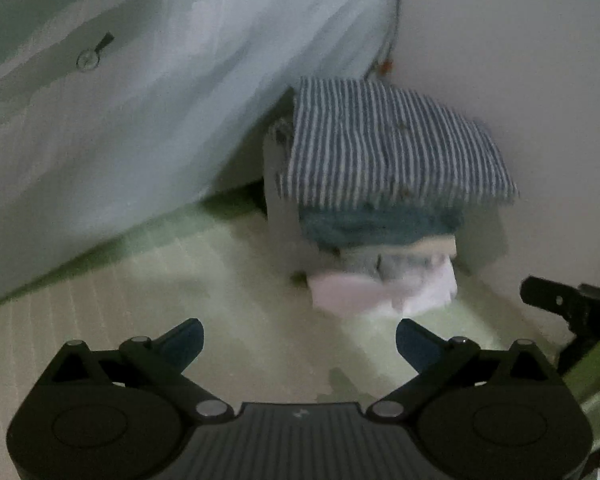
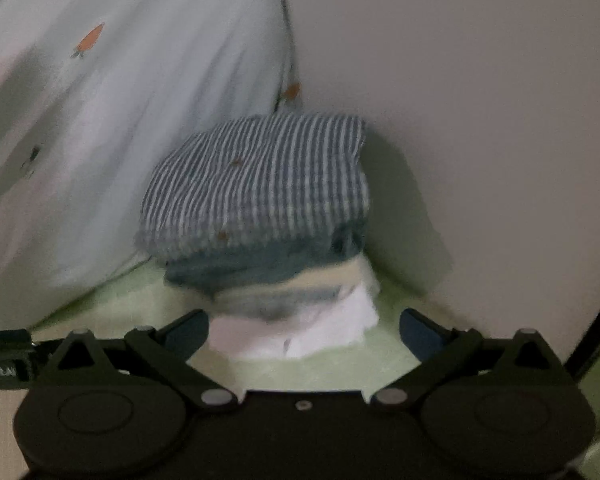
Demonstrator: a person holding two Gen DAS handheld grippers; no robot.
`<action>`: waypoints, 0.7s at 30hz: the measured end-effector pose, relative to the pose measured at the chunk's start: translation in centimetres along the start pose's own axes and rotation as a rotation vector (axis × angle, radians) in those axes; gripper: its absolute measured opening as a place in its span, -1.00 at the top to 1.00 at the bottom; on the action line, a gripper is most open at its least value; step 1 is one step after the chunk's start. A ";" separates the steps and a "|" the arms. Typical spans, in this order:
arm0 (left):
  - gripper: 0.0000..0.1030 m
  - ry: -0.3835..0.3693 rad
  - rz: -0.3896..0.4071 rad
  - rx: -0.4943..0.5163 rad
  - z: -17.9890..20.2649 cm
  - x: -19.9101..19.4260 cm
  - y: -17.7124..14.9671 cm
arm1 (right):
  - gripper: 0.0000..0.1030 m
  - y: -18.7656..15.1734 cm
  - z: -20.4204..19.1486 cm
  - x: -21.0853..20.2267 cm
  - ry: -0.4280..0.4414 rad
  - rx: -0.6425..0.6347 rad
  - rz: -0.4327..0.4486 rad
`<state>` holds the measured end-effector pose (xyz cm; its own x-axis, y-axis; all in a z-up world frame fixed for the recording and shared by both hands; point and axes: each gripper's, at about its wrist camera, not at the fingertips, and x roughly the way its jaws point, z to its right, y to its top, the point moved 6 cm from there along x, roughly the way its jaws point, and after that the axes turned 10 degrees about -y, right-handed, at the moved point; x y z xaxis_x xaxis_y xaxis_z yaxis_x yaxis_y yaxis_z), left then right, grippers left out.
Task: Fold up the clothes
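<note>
A stack of folded clothes stands in the corner on a pale green mat. On top lies a blue-and-white striped garment (image 1: 392, 148) (image 2: 260, 184), then a teal one (image 1: 380, 226) (image 2: 252, 268), a cream one, and a white one (image 1: 384, 292) (image 2: 296, 332) at the bottom. My left gripper (image 1: 298, 342) is open in front of the stack, apart from it, with nothing between its fingers. My right gripper (image 2: 304, 330) is open too; the white garment's lower edge shows between its blue pads (image 2: 416, 332), and no pad presses on it. The right gripper's body (image 1: 572, 308) shows at the right edge of the left wrist view.
A pale sheet with small carrot prints (image 2: 100, 120) (image 1: 140, 100) hangs on the left behind the stack. A plain wall (image 2: 480, 120) (image 1: 520, 60) closes the right side. The green mat (image 1: 160, 300) (image 2: 320, 368) spreads in front of the stack.
</note>
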<state>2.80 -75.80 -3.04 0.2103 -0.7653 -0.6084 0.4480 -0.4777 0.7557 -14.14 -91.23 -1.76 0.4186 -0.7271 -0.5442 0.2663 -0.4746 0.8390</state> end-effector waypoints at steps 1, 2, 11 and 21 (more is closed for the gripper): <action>-0.97 -0.002 -0.008 0.000 0.1 -0.2 -0.7 | -1.00 -0.6 0.1 -0.5 -0.001 0.002 -0.006; -0.97 -0.007 -0.016 0.002 0.2 -0.4 -1.3 | -1.00 -1.4 0.3 -1.1 -0.002 0.002 -0.012; -0.99 0.013 -0.052 0.115 1.4 -1.5 -4.1 | -1.00 -6.3 1.4 -4.6 -0.020 0.011 -0.038; -0.99 -0.007 -0.050 0.152 2.2 -2.1 -4.3 | -1.00 -6.3 1.9 -4.8 -0.037 0.017 -0.036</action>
<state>-1.51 -73.09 -4.50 0.1850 -0.7414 -0.6450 0.3214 -0.5746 0.7527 -19.46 -85.68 -4.44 0.3768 -0.7269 -0.5741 0.2661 -0.5087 0.8188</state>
